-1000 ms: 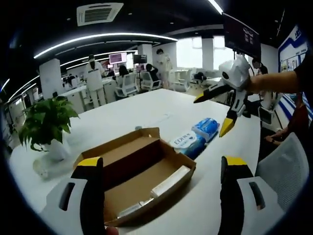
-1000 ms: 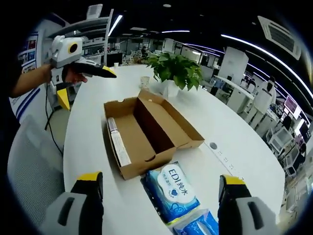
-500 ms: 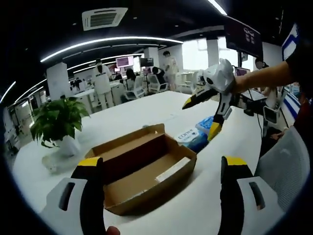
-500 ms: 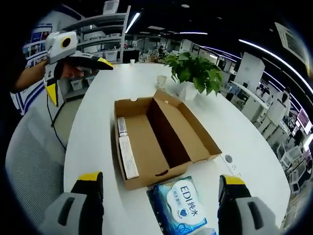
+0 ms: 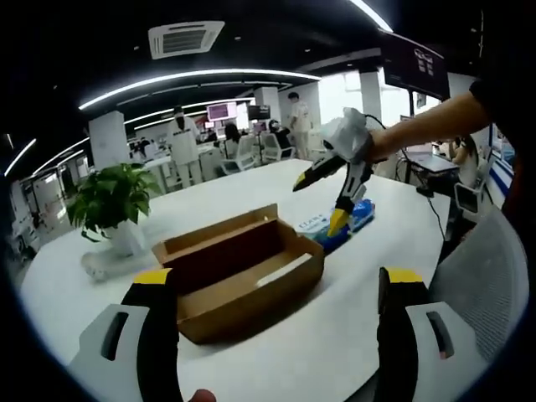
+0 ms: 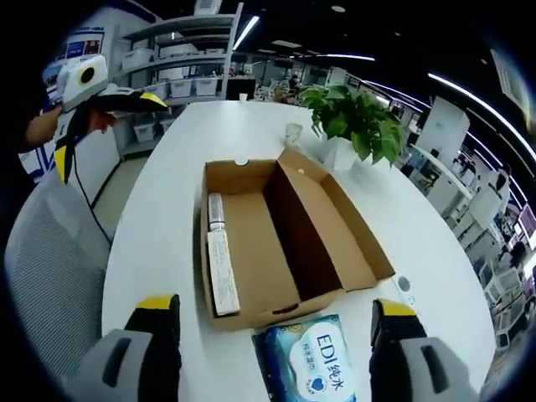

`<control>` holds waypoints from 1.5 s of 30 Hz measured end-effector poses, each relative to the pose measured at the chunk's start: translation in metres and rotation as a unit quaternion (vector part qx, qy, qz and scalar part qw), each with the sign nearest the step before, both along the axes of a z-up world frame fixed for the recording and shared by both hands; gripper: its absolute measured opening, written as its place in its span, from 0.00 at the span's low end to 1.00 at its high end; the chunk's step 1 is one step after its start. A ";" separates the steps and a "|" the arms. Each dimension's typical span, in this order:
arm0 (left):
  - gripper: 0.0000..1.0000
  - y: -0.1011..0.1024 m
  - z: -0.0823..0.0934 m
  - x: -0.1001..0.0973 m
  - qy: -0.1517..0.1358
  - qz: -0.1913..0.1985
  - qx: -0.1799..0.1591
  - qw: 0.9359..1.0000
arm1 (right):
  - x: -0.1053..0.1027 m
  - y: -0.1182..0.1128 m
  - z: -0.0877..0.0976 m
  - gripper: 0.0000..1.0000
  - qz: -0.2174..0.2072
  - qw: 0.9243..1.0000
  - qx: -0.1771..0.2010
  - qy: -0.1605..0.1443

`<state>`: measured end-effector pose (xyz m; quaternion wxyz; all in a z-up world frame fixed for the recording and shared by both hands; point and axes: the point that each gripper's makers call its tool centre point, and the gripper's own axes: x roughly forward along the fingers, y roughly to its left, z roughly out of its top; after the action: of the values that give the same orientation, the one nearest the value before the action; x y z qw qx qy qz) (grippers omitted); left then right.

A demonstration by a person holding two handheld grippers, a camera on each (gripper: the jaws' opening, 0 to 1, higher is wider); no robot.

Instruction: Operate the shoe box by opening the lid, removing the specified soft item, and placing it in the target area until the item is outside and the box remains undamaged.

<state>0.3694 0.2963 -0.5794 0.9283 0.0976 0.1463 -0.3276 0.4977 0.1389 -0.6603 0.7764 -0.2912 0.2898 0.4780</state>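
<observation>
Left gripper view: low over the white table [image 5: 352, 335], facing the open shoe box [image 5: 239, 272] side-on, near. Right gripper view: higher, looking down into the shoe box [image 6: 285, 243] from its wipes end. Shared: box, potted plant [image 5: 105, 201], wipes pack [image 6: 314, 373]; each view catches the opposite gripper.

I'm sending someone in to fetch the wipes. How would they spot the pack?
Find the open cardboard box on the white table. Just outside its short end nearest the right gripper lies the wipes pack, flat and soft, the blue-and-white thing marked EDI.
</observation>
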 end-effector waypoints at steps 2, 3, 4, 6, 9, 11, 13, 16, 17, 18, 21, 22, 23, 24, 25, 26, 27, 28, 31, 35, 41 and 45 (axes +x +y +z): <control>0.99 0.001 -0.002 -0.005 0.000 0.003 -0.004 1.000 | 0.001 0.001 -0.004 0.91 0.007 1.000 -0.003 -0.001; 0.99 0.002 -0.005 -0.010 0.002 0.005 -0.005 1.000 | 0.002 0.001 -0.006 0.91 0.008 1.000 -0.008 -0.001; 0.99 0.002 -0.007 -0.012 0.002 0.007 -0.005 1.000 | 0.002 0.002 -0.008 0.91 0.008 1.000 -0.011 0.000; 0.99 0.005 -0.010 -0.018 0.004 0.014 -0.009 1.000 | 0.004 0.001 -0.012 0.90 0.008 1.000 -0.013 0.003; 0.98 0.007 -0.014 -0.025 0.006 0.021 -0.010 1.000 | 0.003 0.003 -0.015 0.88 0.010 1.000 -0.014 0.004; 0.97 0.010 -0.018 -0.032 0.005 0.028 -0.013 1.000 | 0.004 0.005 -0.019 0.88 0.013 1.000 -0.020 0.005; 0.96 0.011 -0.020 -0.037 0.001 0.031 -0.010 0.999 | 0.004 0.008 -0.022 0.88 0.017 1.000 -0.022 0.006; 0.97 0.010 -0.032 -0.046 0.004 0.025 0.000 1.000 | 0.006 0.011 -0.026 0.89 0.017 1.000 -0.024 0.008; 0.97 0.010 -0.035 -0.048 0.009 0.024 0.004 1.000 | 0.007 0.012 -0.027 0.89 0.019 1.000 -0.023 0.008; 0.97 0.010 -0.040 -0.050 0.015 0.026 0.012 0.999 | 0.009 0.013 -0.028 0.89 0.020 0.999 -0.024 0.007; 0.97 0.008 -0.048 -0.056 0.022 0.025 0.014 0.999 | 0.010 0.018 -0.029 0.87 0.028 0.999 -0.024 0.005; 0.97 0.007 -0.050 -0.058 0.025 0.026 0.007 0.999 | 0.010 0.019 -0.030 0.87 0.030 0.999 -0.025 0.005; 0.97 0.007 -0.052 -0.059 0.027 0.027 0.006 0.999 | 0.010 0.021 -0.031 0.87 0.032 0.999 -0.026 0.004; 0.96 0.007 -0.053 -0.060 0.027 0.027 0.006 0.999 | 0.011 0.021 -0.031 0.87 0.033 0.999 -0.026 0.004; 0.96 0.007 -0.055 -0.060 0.028 0.028 0.006 0.999 | 0.011 0.024 -0.032 0.85 0.036 0.999 -0.025 0.003; 0.96 0.008 -0.056 -0.060 0.029 0.030 0.007 0.999 | 0.011 0.026 -0.032 0.83 0.039 0.999 -0.025 0.002; 0.96 0.010 -0.058 -0.060 0.030 0.034 0.006 0.999 | 0.014 0.029 -0.031 0.81 0.049 0.998 -0.026 -0.011; 0.96 0.010 -0.058 -0.060 0.030 0.037 0.001 0.999 | 0.015 0.030 -0.031 0.79 0.051 0.998 -0.028 -0.013; 0.96 0.010 -0.057 -0.059 0.024 0.040 -0.006 0.999 | 0.019 0.035 -0.032 0.80 0.053 0.998 -0.027 -0.005; 0.96 0.009 -0.058 -0.059 0.015 0.035 -0.001 0.999 | 0.025 0.042 -0.034 0.80 0.061 0.998 -0.030 -0.003; 0.94 0.010 -0.060 -0.057 0.018 0.038 -0.003 0.999 | 0.027 0.049 -0.044 0.80 0.078 0.996 -0.046 0.009; 0.93 0.010 -0.061 -0.057 0.021 0.040 -0.009 0.999 | 0.026 0.051 -0.053 0.79 0.091 0.994 -0.059 0.017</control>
<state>0.3125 0.3062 -0.6409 0.9383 0.0765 0.1667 -0.2932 0.5240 0.1897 -0.7129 0.7064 -0.3535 0.3025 0.5334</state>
